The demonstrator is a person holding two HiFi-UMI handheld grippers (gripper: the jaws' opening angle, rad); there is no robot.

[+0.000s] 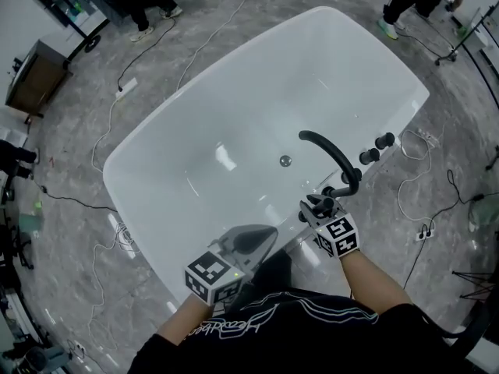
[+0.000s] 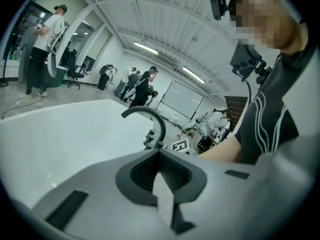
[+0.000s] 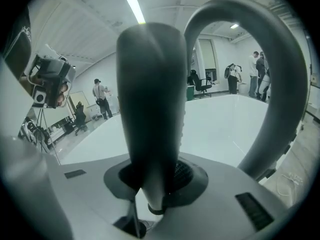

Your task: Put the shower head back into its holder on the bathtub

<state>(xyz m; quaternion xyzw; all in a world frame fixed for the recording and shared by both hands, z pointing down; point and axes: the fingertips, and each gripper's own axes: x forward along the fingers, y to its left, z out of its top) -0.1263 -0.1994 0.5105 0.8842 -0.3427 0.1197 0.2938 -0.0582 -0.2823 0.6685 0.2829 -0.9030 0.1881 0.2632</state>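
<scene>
The right gripper (image 1: pixel 318 206) has its fingers (image 3: pixel 210 184) partly closed around the dark handle of the shower head (image 3: pixel 150 109). In the right gripper view that handle stands upright between the two jaws and fills the gap, its narrow lower end sitting down in the throat of the gripper. The grip is of middling width, set by the thickness of the handle. This gripper sits over the near rim of the white bathtub (image 1: pixel 257 107), just beside the foot of the black curved faucet (image 1: pixel 331 150), whose spout arches close by on the right in the right gripper view. Whether the shower head touches its holder cannot be told, since the gripper covers that spot in the head view. Two black knobs (image 1: pixel 369 156) stand on the rim a little beyond the faucet. The left gripper (image 1: pixel 269 232) hovers above the near edge of the tub, left of the right one. Its jaws are pressed fully together with nothing between them, and it touches nothing.
</scene>
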